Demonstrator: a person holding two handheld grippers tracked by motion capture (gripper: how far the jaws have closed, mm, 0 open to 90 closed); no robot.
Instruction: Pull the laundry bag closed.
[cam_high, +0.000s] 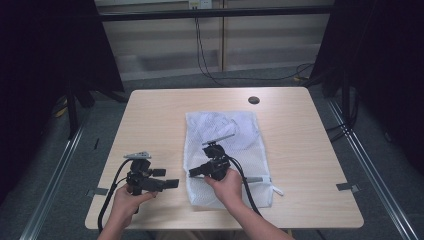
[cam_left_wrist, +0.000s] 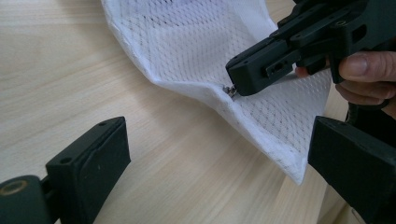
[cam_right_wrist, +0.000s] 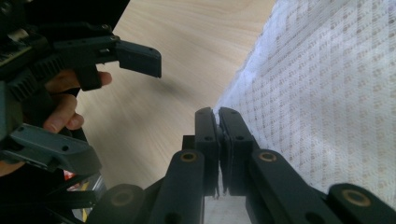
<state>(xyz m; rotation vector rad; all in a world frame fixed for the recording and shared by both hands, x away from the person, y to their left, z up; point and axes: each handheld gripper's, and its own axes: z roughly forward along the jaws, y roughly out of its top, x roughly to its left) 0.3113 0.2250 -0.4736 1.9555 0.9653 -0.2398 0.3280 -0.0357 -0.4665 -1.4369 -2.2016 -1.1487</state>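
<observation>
Your right gripper (cam_right_wrist: 218, 114) is clenched on the mesh bag's (cam_high: 222, 150) zipper pull (cam_left_wrist: 230, 91); soft, limp fabric, so your released left gripper (cam_high: 172, 184) should pinch the hem.

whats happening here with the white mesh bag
A person works at a wooden table with a hand-held gripper in each hand. The right hand-held gripper is shut on the edge of the white mesh laundry bag, at its small metal zipper pull. The left hand-held gripper is open beside the bag, holding nothing.
</observation>
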